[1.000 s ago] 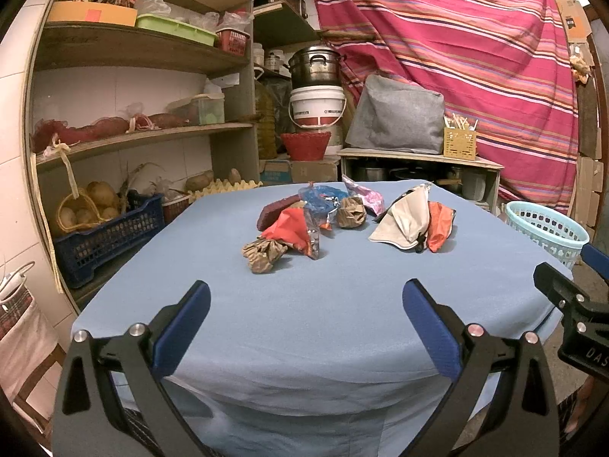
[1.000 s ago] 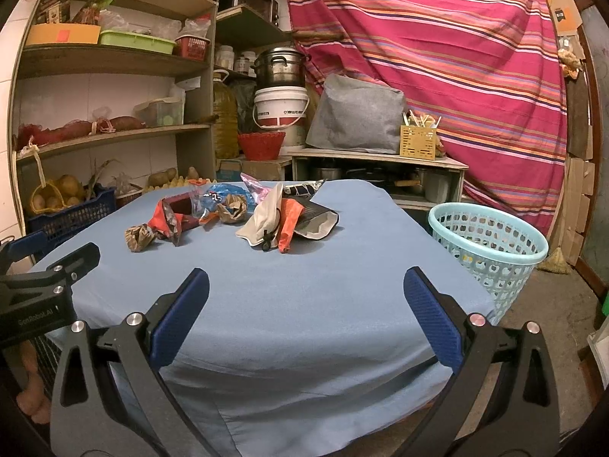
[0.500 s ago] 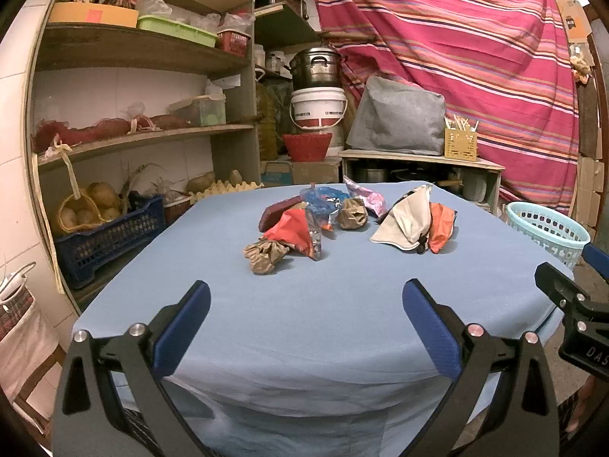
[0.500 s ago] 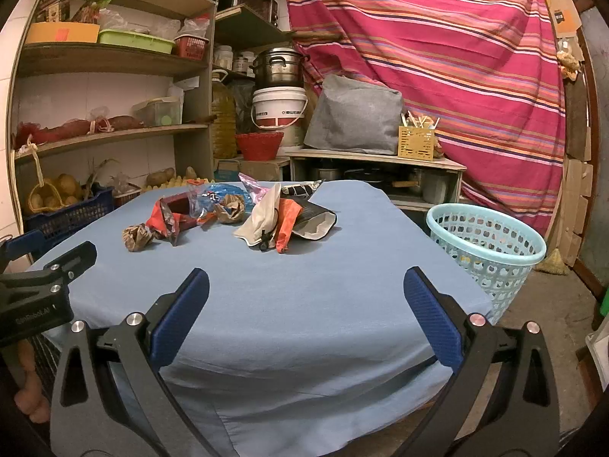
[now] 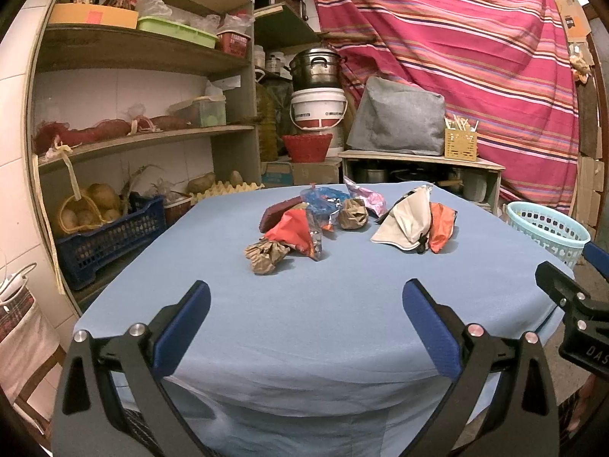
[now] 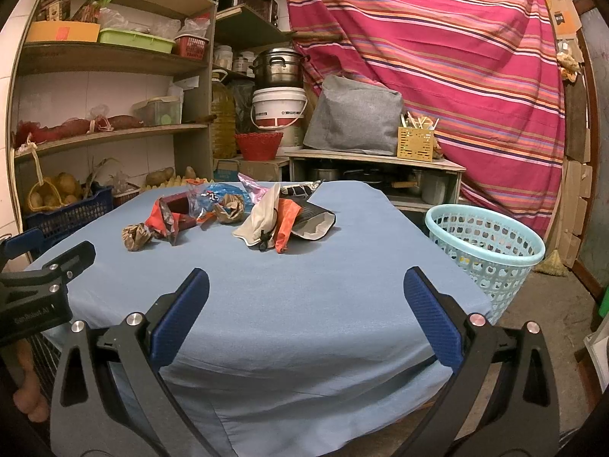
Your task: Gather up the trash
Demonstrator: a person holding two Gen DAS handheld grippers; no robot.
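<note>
A storeroom with wooden shelves (image 5: 144, 135) and a striped red curtain (image 6: 437, 57) is surrounding a table under a blue cloth (image 5: 323, 304), where the trash is lying in a loose cluster on the far half: a crumpled brown paper ball (image 5: 265, 256), a red wrapper (image 5: 291, 233), a blue wrapper (image 5: 323, 200) and a white-and-orange pouch (image 5: 413, 224). The left gripper (image 5: 306, 304) and right gripper (image 6: 306, 293) are both hovering over the near edge, jaws spread wide and holding nothing. The frame is cutting off each gripper's base. The left wrist view is showing only part of the pale blue basket (image 6: 485, 247); the right wrist view is showing it whole, standing on the floor beside the table, its inside hard to make out.
</note>
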